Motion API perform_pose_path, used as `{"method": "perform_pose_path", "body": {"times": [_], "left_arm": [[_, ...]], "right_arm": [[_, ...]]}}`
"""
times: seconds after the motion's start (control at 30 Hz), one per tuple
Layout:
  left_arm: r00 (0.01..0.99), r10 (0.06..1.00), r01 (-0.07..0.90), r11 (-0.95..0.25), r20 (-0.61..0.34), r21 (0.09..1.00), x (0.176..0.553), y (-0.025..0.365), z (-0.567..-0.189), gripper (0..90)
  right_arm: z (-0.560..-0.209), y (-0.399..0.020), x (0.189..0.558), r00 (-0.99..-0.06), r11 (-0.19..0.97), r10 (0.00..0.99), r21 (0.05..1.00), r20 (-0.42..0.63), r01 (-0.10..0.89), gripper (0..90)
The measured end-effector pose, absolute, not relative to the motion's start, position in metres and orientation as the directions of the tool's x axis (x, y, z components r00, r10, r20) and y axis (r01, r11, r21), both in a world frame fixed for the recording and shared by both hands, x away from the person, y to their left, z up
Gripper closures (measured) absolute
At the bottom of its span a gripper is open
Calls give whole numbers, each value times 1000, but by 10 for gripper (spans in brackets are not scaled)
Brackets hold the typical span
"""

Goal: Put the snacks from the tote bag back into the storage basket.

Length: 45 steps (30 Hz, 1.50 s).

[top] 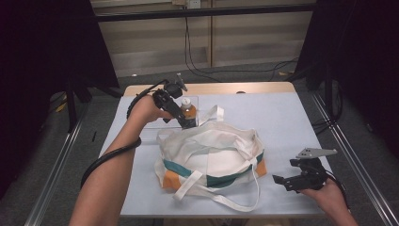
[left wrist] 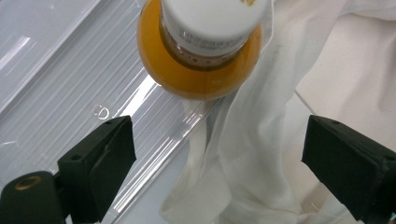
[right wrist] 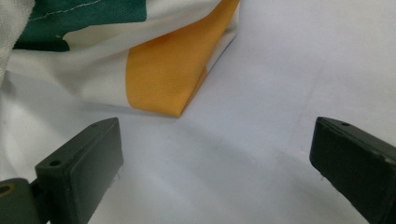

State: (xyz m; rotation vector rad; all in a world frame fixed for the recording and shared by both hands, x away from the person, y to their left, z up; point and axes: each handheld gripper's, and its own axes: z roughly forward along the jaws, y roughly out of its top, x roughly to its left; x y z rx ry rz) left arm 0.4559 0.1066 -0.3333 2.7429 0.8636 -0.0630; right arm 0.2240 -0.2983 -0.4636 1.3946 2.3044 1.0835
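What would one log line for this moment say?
left gripper: open, by bottle | right gripper: open, empty, on table | bag: open, between them

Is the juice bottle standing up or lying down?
Standing up. The bottle has its white cap on top, seen from above in the left gripper view. It stands in a clear tray behind the bag.

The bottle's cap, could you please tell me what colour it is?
White, clearest in the left gripper view: the cap.
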Motion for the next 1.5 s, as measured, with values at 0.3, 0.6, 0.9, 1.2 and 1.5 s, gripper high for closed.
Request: {"method": "perform_pose_path", "body": {"times": [0.3,0.6,0.9,1.2,1.5], "left_arm": [[817,562,575,-782,-125,240,450,112,-332,93],[816,564,578,-780,-130,240,441,118,-332,93],[820,556,572,-785,-136,240,434,122,-334,93],[821,553,570,-785,-139,244,426,126,-334,94],[829,541,558,-790,-140,254,416,128,-334,96]], "right_arm": [[-462,-298,224,-520,271,839,702,163,658,24],[-462,-296,225,-531,282,832,702,161,654,24],[-461,-294,226,-535,285,829,703,160,652,24],[-461,-292,227,-543,292,825,703,159,649,24],[-461,-291,227,-545,294,823,703,158,648,24]]}}
